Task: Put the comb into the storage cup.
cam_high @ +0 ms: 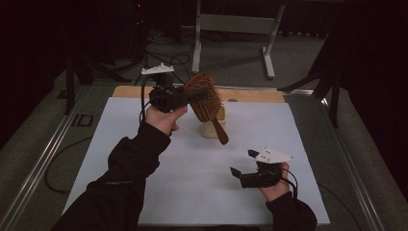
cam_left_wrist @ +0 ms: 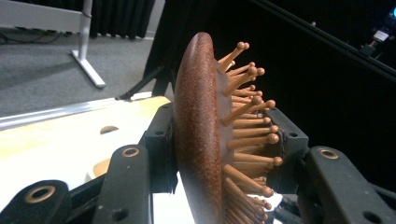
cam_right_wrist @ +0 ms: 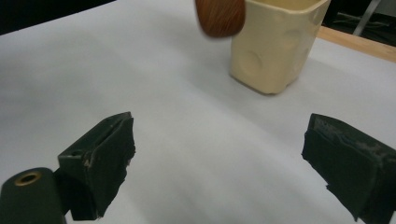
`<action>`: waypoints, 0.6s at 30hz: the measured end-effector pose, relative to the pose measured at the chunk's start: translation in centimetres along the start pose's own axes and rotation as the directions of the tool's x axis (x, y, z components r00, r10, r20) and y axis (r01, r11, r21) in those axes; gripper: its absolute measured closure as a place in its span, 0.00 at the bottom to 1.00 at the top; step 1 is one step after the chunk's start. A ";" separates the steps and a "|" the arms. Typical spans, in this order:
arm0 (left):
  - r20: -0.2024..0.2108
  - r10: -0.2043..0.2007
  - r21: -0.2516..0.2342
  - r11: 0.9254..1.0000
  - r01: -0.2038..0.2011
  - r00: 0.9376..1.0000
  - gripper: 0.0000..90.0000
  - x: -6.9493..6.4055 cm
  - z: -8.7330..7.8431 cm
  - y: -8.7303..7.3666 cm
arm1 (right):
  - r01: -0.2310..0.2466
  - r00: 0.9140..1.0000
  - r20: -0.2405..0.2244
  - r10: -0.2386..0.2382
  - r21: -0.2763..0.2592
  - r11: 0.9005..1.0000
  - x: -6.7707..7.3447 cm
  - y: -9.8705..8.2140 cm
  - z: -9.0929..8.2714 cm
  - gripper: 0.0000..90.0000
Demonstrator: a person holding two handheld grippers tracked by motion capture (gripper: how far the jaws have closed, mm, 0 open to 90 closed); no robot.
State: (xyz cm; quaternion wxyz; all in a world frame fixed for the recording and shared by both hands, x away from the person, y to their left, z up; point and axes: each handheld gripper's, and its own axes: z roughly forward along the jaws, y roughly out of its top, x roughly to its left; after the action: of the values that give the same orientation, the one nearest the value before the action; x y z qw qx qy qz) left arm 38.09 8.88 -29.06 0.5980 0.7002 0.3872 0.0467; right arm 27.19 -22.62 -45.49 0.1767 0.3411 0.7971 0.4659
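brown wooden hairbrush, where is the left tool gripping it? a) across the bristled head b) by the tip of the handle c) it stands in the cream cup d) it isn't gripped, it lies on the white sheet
a: the left tool clamps across the head of the brown wooden hairbrush, one jaw on its back, one on the bristles, its handle hanging down free.

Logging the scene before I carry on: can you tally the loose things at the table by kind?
Wooden hairbrush, clamped by its head in the left gripper above the cup: 1
Cream plastic cup, standing on the white sheet: 1
Total: 2
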 end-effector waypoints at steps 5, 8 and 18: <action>-0.016 0.008 -0.009 1.000 -0.008 1.000 0.60 0.3 0.3 0.8 | 0.015 1.000 0.002 -0.015 0.001 1.000 0.2 -0.3 0.2 0.10; -0.026 0.012 -0.019 1.000 -0.012 1.000 0.60 0.6 0.6 1.2 | 0.028 1.000 0.005 -0.028 -0.003 1.000 0.2 -0.4 0.2 0.10; -0.058 0.032 -0.041 0.999 -0.034 0.998 0.60 1.1 1.5 2.4 | 0.029 1.000 0.011 -0.029 -0.015 0.999 0.1 -0.3 0.1 0.10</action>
State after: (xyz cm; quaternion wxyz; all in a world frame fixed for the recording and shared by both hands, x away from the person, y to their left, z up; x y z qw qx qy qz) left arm 40.78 8.37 -27.81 0.6003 0.6922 0.3916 0.0847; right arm 27.03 -22.58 -45.80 0.1905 0.3306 0.7975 0.4673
